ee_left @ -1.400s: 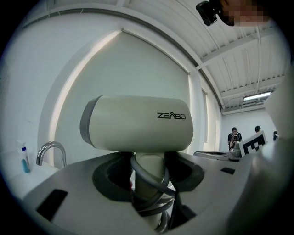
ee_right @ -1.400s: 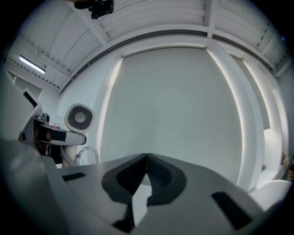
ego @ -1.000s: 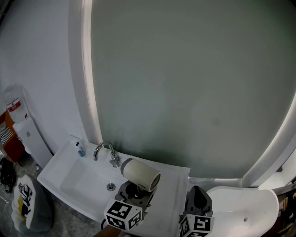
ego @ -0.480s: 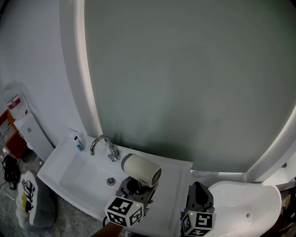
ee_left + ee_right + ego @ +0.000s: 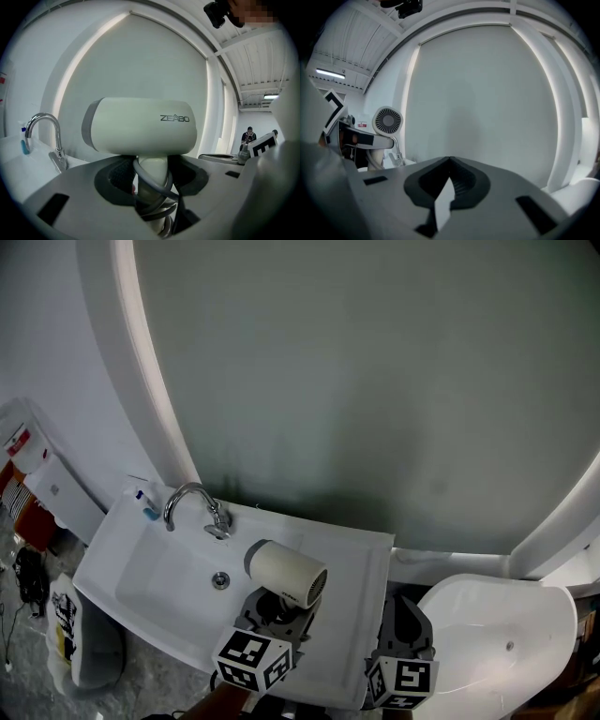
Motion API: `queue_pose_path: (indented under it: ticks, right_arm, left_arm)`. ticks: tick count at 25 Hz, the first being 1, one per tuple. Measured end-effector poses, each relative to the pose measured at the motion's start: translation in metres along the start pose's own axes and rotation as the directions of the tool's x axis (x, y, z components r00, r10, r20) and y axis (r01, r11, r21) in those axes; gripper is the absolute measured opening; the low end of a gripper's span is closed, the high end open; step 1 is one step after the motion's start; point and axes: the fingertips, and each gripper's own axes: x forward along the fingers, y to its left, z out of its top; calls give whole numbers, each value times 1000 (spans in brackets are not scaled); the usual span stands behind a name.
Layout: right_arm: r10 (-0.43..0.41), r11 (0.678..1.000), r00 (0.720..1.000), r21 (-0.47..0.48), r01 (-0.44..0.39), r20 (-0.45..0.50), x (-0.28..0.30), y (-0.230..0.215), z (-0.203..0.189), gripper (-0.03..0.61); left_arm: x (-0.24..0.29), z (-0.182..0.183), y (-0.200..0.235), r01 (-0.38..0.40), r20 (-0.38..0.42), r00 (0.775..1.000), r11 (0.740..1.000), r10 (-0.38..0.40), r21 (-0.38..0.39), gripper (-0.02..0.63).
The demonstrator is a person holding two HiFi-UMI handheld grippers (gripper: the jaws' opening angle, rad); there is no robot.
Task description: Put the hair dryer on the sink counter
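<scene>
Left gripper view: left tongs [image 5: 152, 174] gripped the hair dryer [image 5: 140, 126] handle; right tongs [image 5: 450, 163] closed, empty. You needed a level set-down on the desk [image 5: 361, 563].

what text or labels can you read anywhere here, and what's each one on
"ZEABO": on the side of the hair dryer, seen in the left gripper view.
Red label on the white object at the far left of the head view: too small to read.
Nothing else is readable.

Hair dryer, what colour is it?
Cream-white hair dryer with a grey band; clearest in left gripper view.
</scene>
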Motion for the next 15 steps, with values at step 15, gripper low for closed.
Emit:
queue_pose_path:
  ticks: [15]
  right_arm:
    - [24, 999, 987, 51, -17, -158, 20, -15, -75, 20]
  left_arm:
    - [35, -76, 6, -22, -160, 987, 998, 13, -53, 212]
